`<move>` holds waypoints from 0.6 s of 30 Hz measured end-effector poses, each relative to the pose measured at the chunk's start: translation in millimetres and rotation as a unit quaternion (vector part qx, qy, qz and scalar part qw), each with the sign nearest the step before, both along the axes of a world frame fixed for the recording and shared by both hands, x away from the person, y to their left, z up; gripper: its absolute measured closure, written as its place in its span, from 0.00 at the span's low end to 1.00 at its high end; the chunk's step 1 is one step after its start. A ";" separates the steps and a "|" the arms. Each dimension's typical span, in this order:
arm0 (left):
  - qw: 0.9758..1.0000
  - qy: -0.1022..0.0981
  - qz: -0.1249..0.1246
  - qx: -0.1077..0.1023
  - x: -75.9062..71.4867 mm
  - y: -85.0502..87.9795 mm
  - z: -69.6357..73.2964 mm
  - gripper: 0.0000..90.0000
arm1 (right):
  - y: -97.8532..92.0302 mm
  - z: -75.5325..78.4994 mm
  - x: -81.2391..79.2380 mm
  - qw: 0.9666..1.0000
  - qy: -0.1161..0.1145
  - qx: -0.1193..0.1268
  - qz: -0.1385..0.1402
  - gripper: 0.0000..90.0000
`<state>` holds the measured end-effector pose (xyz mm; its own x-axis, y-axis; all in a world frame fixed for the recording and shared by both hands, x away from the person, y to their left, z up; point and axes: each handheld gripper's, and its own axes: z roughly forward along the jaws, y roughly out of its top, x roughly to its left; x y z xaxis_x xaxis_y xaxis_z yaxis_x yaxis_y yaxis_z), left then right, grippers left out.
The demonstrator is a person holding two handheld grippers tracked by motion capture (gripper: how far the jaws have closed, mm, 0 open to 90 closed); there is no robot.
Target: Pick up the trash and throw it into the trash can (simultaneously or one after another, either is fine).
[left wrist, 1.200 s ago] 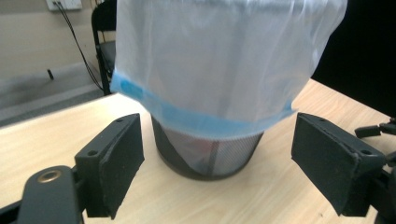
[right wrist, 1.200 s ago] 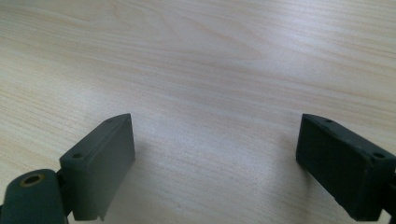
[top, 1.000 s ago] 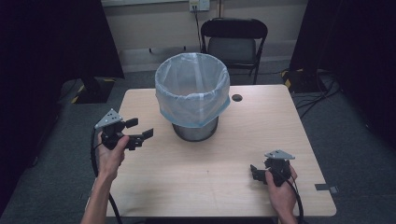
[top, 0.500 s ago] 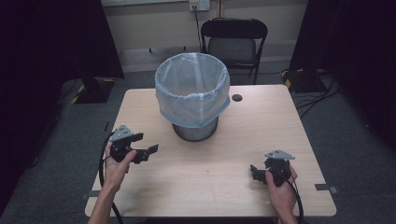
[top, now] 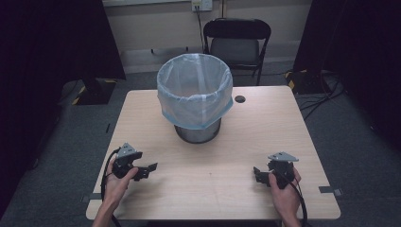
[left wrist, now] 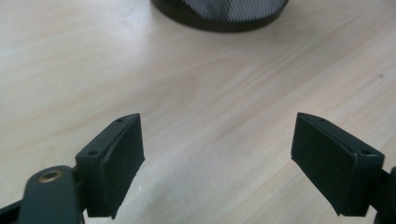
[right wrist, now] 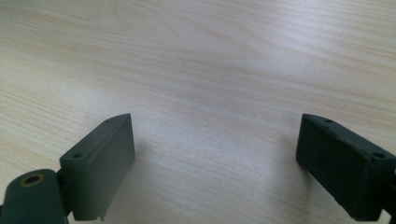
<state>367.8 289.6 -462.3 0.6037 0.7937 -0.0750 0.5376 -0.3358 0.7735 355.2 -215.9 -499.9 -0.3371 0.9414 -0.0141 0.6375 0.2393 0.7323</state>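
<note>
the left gripper (top: 142,170) has dropped from beside the bin (top: 196,101) to low over the near surface (top: 208,189), jaws spread and empty. the right gripper (top: 260,175) stays put, jaws spread too. the lined bin stands mid-surface; the work looks finished.

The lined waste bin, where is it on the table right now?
In the high view the lined waste bin stands on the table at its far middle, just left of a dark round hole, with a black chair behind.
</note>
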 end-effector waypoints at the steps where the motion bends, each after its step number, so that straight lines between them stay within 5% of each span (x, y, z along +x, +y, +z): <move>1: 1.000 0.000 0.000 0.000 0.0 0.0 0.0 0.19 | 0.0 0.0 0.0 1.000 0.000 0.000 0.000 0.12; 10: 0.999 0.045 -0.002 0.008 -7.7 -4.3 -27.1 0.19 | 0.0 0.0 0.0 1.000 0.000 0.000 0.000 0.12; 18: 0.999 0.021 0.014 0.025 -13.0 -9.2 -35.2 0.19 | 0.0 0.0 0.0 1.000 0.000 0.000 0.000 0.12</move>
